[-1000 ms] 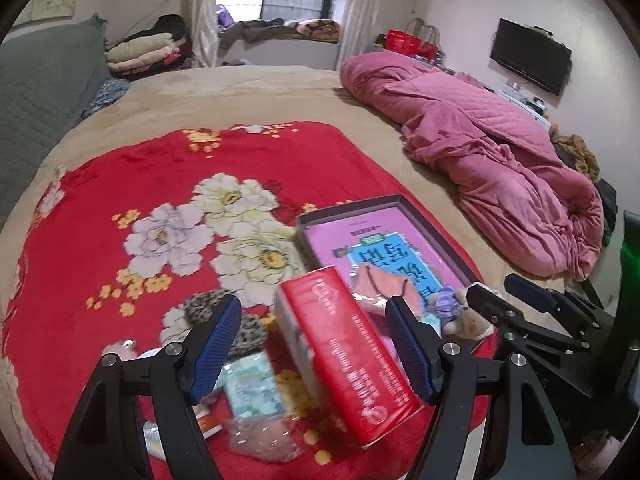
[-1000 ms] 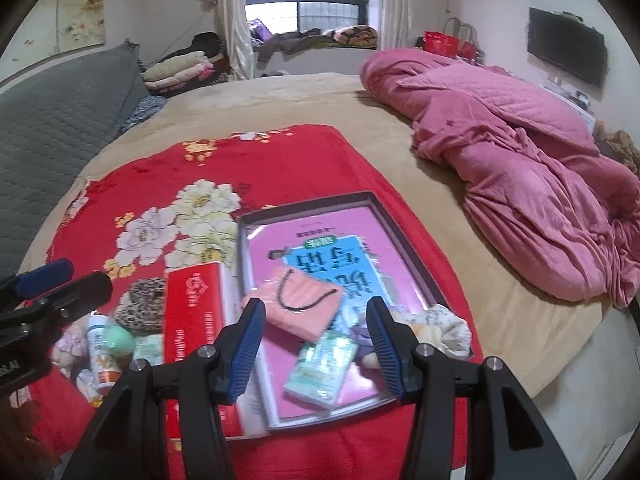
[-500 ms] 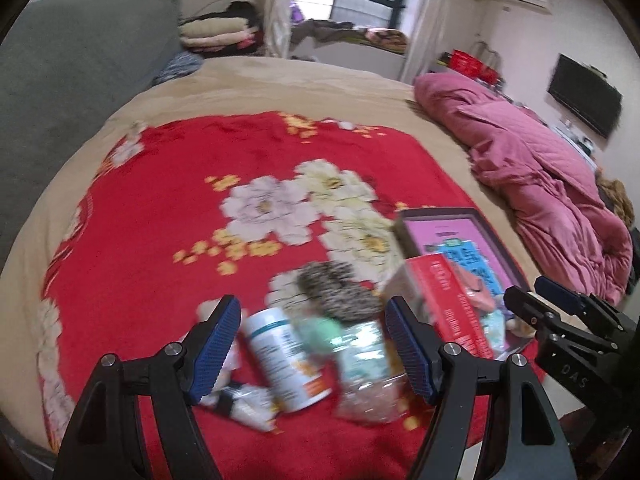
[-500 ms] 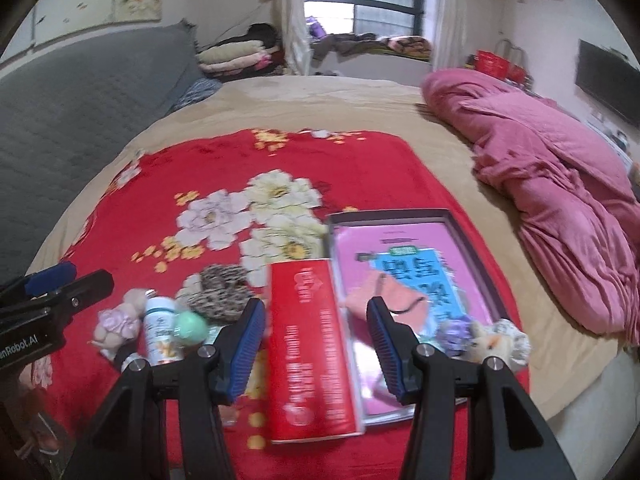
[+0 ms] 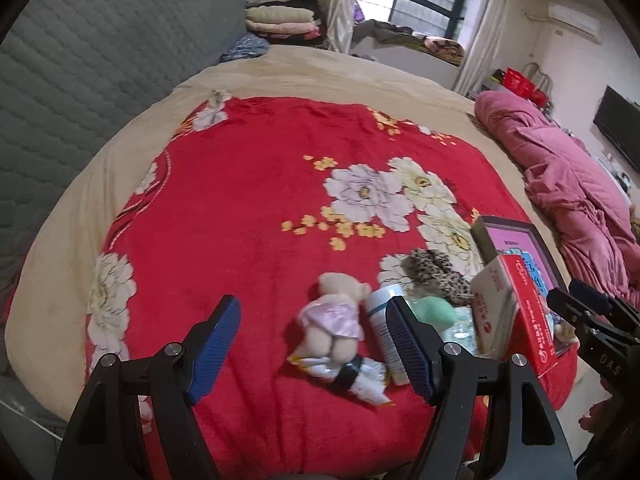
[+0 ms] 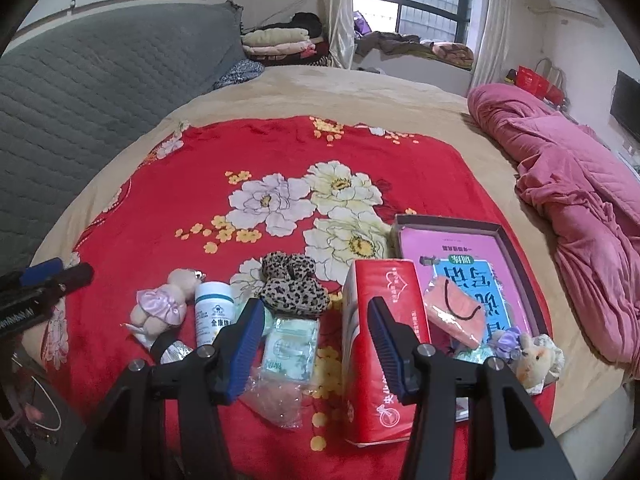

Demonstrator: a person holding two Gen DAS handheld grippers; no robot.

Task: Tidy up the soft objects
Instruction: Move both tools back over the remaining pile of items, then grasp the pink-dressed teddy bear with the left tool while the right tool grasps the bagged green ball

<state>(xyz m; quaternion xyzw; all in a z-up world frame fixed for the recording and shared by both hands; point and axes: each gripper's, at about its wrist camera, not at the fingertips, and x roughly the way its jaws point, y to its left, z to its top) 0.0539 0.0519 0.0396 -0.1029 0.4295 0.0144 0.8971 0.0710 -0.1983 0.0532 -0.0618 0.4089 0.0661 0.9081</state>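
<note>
On the red blanket [image 5: 248, 208], the plush bear [image 5: 334, 322] lies lengthwise at twelve o'clock, between the empty, wide-open left hand-held gripper [image 5: 312, 344] fingers.

- On the bed [image 6: 360, 92] lies a blanket [image 6: 248, 160]; a quilt [image 6: 580, 168] lies at right.
- Near edge, left to right: doll [image 6: 160, 308], bottle [image 6: 214, 312], scrunchie [image 6: 292, 288], tissue pack [image 6: 380, 344], tray [image 6: 520, 264].
- A pouch [image 6: 452, 316] lies in the tray.

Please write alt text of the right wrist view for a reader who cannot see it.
An open gripper hovers over clutter on a red floral blanket: a red tissue pack, a leopard scrunchie, a white bottle and a small plush bear. To the right a shallow box holds a pink pouch.
</note>
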